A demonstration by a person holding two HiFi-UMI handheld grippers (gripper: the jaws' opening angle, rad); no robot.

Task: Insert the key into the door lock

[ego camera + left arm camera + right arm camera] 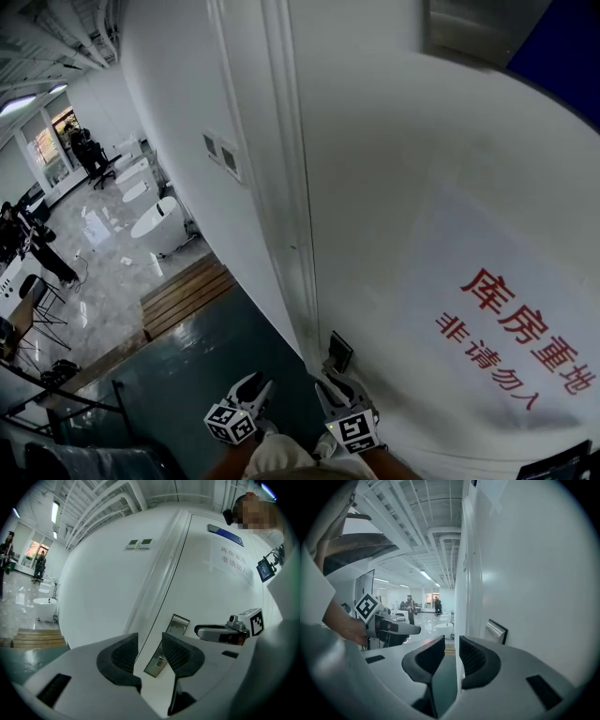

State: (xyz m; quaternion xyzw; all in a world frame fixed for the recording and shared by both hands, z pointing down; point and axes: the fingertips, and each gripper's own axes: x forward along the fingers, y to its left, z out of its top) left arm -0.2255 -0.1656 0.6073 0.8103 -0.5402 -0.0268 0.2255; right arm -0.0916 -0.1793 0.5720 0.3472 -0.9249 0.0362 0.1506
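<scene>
Door (394,187): smooth white painted face, matt.
Lock plate (178,624), at the door's edge: brushed metal, soft sheen.
Notice (469,244), on the door: thin white paper, red print.
Floor (103,272), far left of the door: polished, glossy, reflective.
Step (183,295), left of the door: slatted wood.
Left gripper (150,641), before the door: matt grey plastic; pads (123,654) dark, ribbed.

Plenty of open air in front of the white door (422,187), nothing between the left gripper (150,645) and the lock plate (179,622). Only tight spots: door frame (286,187) just left of the plate, right gripper (199,631) crowding close on the other side.
</scene>
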